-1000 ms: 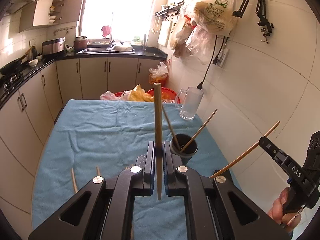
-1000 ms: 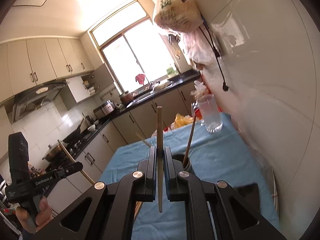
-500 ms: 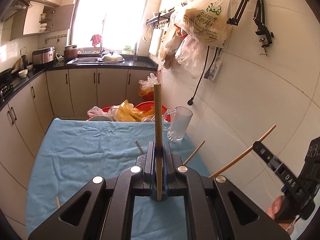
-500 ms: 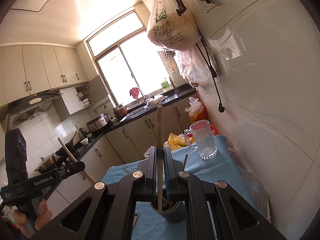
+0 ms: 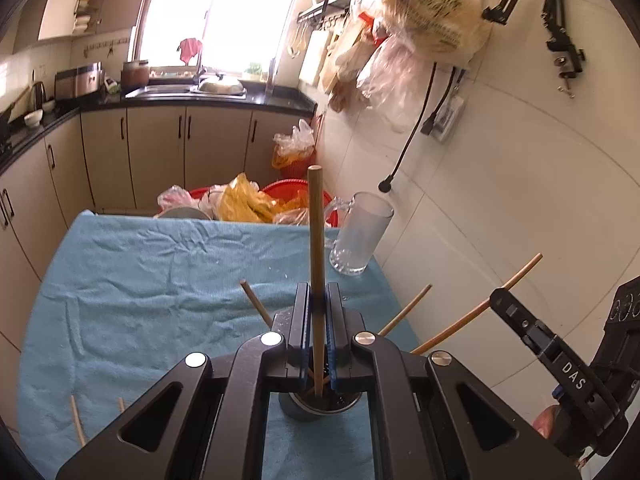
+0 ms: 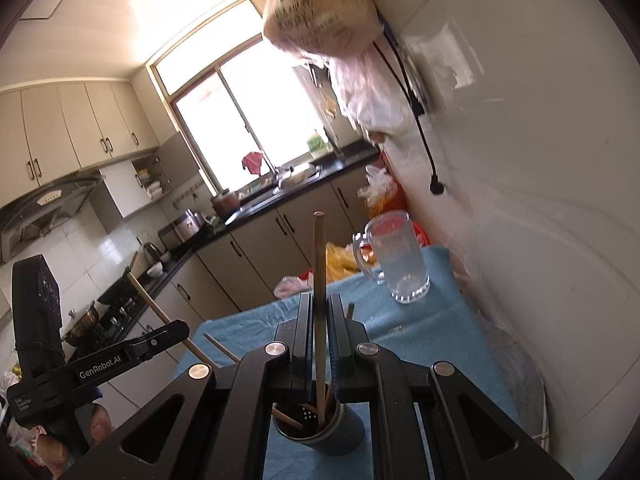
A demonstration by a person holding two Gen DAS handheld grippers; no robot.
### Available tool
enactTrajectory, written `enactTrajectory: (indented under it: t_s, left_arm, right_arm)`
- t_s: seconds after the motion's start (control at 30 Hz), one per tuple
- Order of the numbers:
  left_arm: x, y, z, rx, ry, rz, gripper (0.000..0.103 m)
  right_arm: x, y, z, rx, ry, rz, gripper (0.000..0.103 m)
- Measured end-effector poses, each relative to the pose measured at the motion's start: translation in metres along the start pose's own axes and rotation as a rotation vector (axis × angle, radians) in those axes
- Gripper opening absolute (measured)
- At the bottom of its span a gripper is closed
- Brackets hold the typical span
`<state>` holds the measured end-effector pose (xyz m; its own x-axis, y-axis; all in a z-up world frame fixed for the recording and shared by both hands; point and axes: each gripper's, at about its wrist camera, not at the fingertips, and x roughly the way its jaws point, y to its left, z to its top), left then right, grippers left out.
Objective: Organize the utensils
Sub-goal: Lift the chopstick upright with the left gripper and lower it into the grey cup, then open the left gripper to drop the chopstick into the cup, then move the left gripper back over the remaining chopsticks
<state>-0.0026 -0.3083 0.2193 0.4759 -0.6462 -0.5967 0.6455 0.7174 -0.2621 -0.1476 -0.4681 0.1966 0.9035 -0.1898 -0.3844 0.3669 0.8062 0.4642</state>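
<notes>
My left gripper (image 5: pixel 318 300) is shut on a wooden chopstick (image 5: pixel 315 240) held upright, its lower tip over the mouth of the dark utensil holder (image 5: pixel 316 410). My right gripper (image 6: pixel 319 312) is shut on another chopstick (image 6: pixel 319 272), its lower end inside the same holder (image 6: pixel 320 432), which has other chopsticks leaning in it. Each gripper shows in the other's view: the right one (image 5: pixel 520 320) at the right, the left one (image 6: pixel 160 336) at the left. Two loose chopsticks (image 5: pixel 78 420) lie on the blue cloth at the left.
The table is covered with a blue towel (image 5: pixel 140 280). A glass mug (image 5: pixel 360 236) stands at the far right corner by the tiled wall. Red basins with plastic bags (image 5: pixel 256 200) sit behind the table. Bags hang on the wall above.
Both grippers have moved over the utensil holder and lowered their chopsticks toward it; the holder now sits directly under both jaws. The right chopstick's tip has gone into the holder.
</notes>
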Motion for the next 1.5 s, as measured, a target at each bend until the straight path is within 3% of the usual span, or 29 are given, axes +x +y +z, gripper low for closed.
enactTrajectory:
  t_s: [0.47, 0.53, 0.6, 0.77, 0.9, 1.17, 1.5]
  left_arm:
    - [0.028, 0.021, -0.021, -0.005, 0.064, 0.018, 0.007]
    - [0.025, 0.022, -0.021, -0.010, 0.063, 0.016, 0.012]
    - [0.020, 0.023, -0.020, -0.013, 0.051, 0.014, 0.028]
    - [-0.003, 0.023, -0.019, -0.010, 0.008, 0.010, 0.031]
    - [-0.025, 0.025, -0.025, -0.014, -0.024, 0.017, 0.040]
    - [-0.066, 0.041, -0.063, -0.018, -0.034, 0.057, 0.046]
    - [-0.090, 0.086, -0.130, -0.071, 0.028, 0.121, 0.046]
  right_arm:
    - [0.046, -0.014, -0.031, 0.040, 0.141, -0.012, 0.009]
    - [0.045, -0.015, -0.030, 0.045, 0.146, -0.008, 0.010]
    - [0.040, -0.014, -0.028, 0.046, 0.135, -0.018, 0.014]
    - [0.016, -0.008, -0.025, 0.039, 0.088, -0.020, 0.028]
    - [-0.005, -0.002, -0.030, 0.039, 0.072, -0.010, 0.035]
    - [-0.023, 0.022, -0.070, -0.025, 0.116, -0.034, 0.046]
    - [-0.022, 0.043, -0.126, -0.078, 0.218, -0.056, 0.046]
